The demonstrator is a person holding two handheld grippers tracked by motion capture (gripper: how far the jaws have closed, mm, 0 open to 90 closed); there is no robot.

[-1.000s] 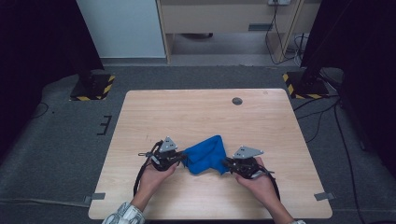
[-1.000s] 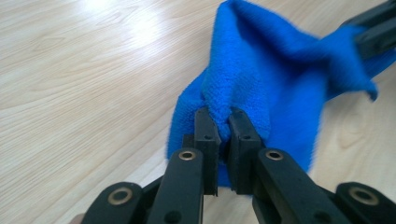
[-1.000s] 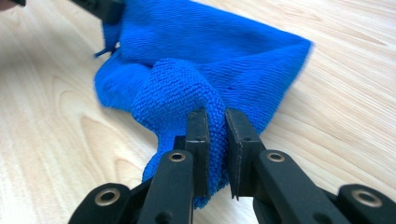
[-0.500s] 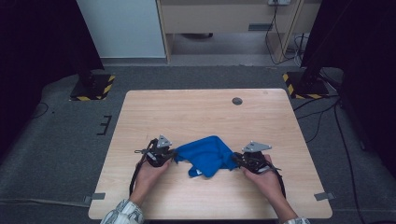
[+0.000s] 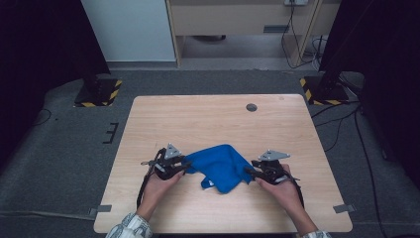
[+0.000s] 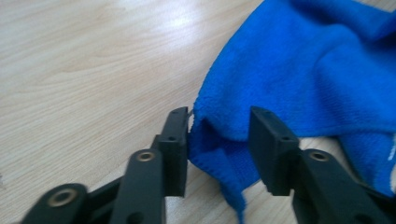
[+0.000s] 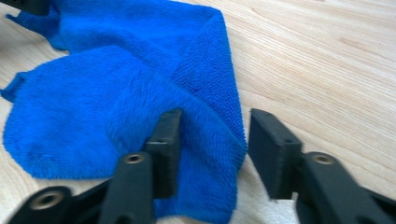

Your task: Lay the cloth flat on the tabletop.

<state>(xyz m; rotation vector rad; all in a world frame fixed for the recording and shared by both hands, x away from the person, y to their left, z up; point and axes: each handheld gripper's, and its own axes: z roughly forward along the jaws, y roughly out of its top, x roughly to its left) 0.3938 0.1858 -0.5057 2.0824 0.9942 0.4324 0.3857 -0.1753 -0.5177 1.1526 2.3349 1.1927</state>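
Your blue cloth [image 5: 221,166] lies crumpled on the wooden table [image 5: 208,116], on your side of it and well away from the small dark round hole [image 5: 251,107] near the far edge. The cloth is the thing to steer by.

Your left gripper [image 5: 184,167] sits at the cloth's left end, and your right gripper [image 5: 250,173] sits at its right end. So the cloth's long way runs straight across, from one gripper to the other.

Both sets of jaws have just been opening. In the left gripper view, a folded corner of the cloth [image 6: 299,74] lies between the jaws — it brushes one pad, and the other pad stands clear. That is a let-go, not a pinch. In the right gripper view, the cloth's edge [image 7: 140,84] lies in the gap too, with the jaws apart and not squeezing it.

Both hands are about as close to the cloth as each other. It looks like you have just laid the cloth down. For the next move, each gripper only needs to slide back from its own end, away from the cloth's middle.
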